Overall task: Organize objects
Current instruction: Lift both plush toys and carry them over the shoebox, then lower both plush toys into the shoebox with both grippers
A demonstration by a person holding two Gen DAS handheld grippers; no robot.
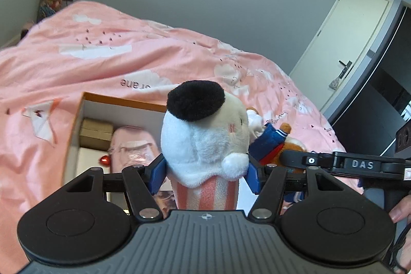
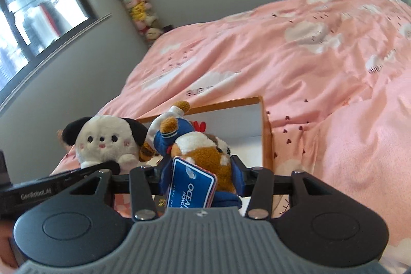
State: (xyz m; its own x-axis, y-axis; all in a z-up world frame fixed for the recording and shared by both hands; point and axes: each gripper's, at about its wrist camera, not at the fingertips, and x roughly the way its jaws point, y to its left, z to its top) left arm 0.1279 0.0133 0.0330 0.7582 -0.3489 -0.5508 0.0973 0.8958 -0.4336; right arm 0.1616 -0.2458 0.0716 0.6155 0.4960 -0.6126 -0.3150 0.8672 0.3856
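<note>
We have the left gripper (image 1: 205, 175) clamped on the dog plush (image 1: 205, 135), its blue pads pressing the striped base low down, and the right gripper (image 2: 199, 177) closed on the bear plush (image 2: 203, 148), which wears a blue outfit and hangs head away from us with a blue tag (image 2: 191, 188) dangling over the jaws. Both toys are held in the air, side by side and nearly touching, just above the near end of the open box (image 1: 77, 120) that lies on the bed (image 1: 102, 55). We think the main risk is the dog: it is top-heavy and gripped only at its soft foot, so a quick tilt could let it squirm out and land on the duvet rather than in the box. The bear could snag by its tag or catch on the dog if both go down together, and the two grippers are close enough to knock each other. Inside the box we see a brown carton (image 1: 96, 134), a pink pouch (image 1: 133, 149) and something small and red (image 1: 104, 159), perhaps a heart, though the view is too blurred to be sure; free room there looks tight. The bed is a soft pink duvet with white clouds, rumpled, so the box may not sit level. Beyond it are grey walls, a tall column of plush toys (image 2: 136, 4) in the corner, a window (image 2: 33, 4) and a pale door (image 1: 341, 43).
</note>
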